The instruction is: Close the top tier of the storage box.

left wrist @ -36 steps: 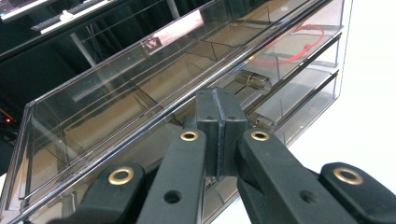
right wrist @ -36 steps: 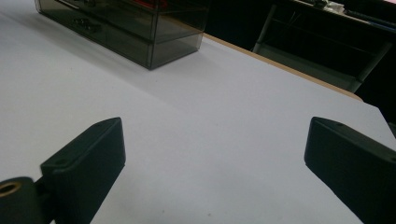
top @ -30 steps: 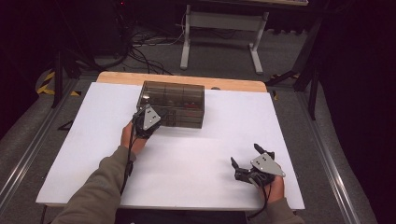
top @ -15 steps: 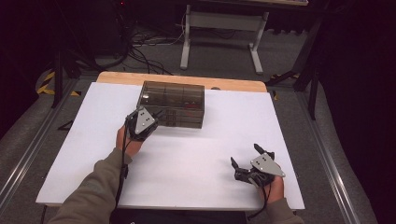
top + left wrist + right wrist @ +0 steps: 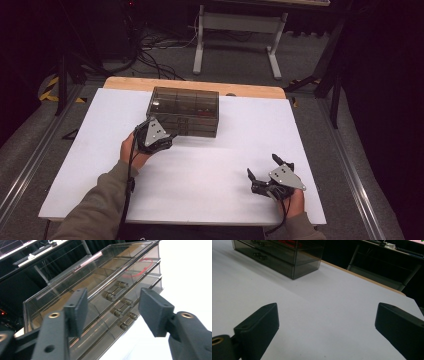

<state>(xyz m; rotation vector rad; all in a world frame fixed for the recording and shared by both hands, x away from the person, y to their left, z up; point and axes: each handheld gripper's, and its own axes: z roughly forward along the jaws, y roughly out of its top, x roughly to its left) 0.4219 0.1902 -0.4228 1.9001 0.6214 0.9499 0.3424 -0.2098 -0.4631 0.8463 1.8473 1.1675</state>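
Three shallow drawers, each with a small barbell handle, made up the smoked-plastic drawer box at the far middle of the white table. The left gripper sat just before the box's front face, its jaws having just been opening; in the left gripper view they stood apart with nothing pinched, framing the handles from a little way off. The step looked like a release or a lining-up at a drawer front — the next move would call for closing squarely on one handle and pulling straight out. Something red lay in an upper compartment; the other contents could not be made out. The right gripper rested spread wide on the near right of the table — well apart from the box.
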